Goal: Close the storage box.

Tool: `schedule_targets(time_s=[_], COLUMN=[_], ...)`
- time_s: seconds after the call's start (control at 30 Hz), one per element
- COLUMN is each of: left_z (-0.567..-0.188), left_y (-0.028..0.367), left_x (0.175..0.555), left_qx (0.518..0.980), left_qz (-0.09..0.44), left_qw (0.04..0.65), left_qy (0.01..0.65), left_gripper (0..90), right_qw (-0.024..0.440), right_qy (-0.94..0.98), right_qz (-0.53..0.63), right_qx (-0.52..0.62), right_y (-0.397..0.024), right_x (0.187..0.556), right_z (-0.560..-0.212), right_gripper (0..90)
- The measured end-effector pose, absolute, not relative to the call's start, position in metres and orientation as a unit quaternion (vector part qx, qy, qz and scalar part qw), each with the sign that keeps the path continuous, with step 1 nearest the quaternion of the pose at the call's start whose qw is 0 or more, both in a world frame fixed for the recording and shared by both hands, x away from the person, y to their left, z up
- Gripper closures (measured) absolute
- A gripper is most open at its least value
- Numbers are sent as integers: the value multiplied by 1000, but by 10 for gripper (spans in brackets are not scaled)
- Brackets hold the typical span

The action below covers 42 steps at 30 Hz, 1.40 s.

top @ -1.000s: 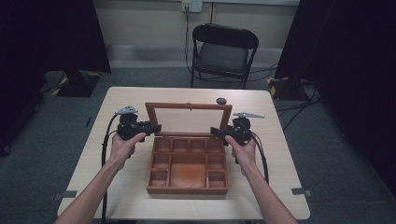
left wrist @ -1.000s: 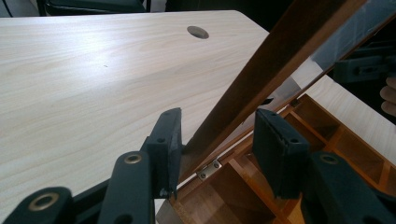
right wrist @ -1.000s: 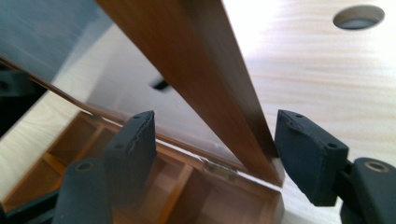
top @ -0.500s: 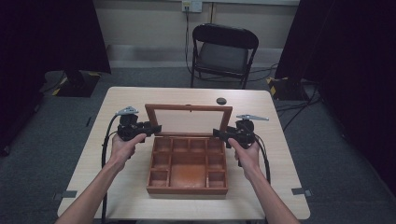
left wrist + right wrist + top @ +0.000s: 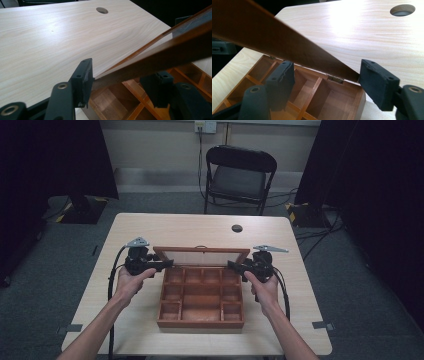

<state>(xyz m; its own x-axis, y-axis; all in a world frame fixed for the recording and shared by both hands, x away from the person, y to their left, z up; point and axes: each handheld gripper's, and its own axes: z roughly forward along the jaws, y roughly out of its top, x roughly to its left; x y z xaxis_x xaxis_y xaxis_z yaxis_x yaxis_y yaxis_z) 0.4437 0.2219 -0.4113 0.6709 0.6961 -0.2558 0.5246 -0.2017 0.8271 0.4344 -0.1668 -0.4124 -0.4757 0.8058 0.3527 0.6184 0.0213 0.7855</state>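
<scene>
You are standing the wooden box [image 5: 201, 297] open mid-table, its lid [image 5: 201, 255] raised at the back. Your left gripper [image 5: 117, 82] has just been opening, its 2 jaws straddling the lid's edge, 1 pad seemingly touching it. Your right gripper [image 5: 325, 82] is bracketing the opposite edge, jaws apart.

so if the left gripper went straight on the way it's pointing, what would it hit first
Probably the lid of the wooden box. The left gripper has just been opening its jaws, and the lid's side edge lies between them, touching one pad. Pushed on, it would likely ride along that edge; depth is unclear.
</scene>
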Motion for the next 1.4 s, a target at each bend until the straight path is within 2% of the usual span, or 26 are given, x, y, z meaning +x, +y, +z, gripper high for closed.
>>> schedule_targets(time_s=[0.2, 0.33, 0.67, 1.4], left_z=[-409, -406, -405, -412], left_y=[222, 226, 229, 226], left_x=[440, 436, 427, 426], left_qx=[765, 762, 764, 769], left_qz=[84, 85, 90, 84], left_qw=[498, 504, 498, 491], left_qy=[399, 399, 400, 401], left_gripper=[391, 326, 254, 225], right_qw=[97, 96, 96, 98], right_qy=[710, 710, 716, 730], right_qz=[486, 483, 477, 473], right_qx=[501, 503, 501, 483], right_y=[-166, -165, -162, -150], right_x=[432, 431, 425, 423], right_z=[-414, -414, -415, -417], right_gripper=[277, 263, 221, 169])
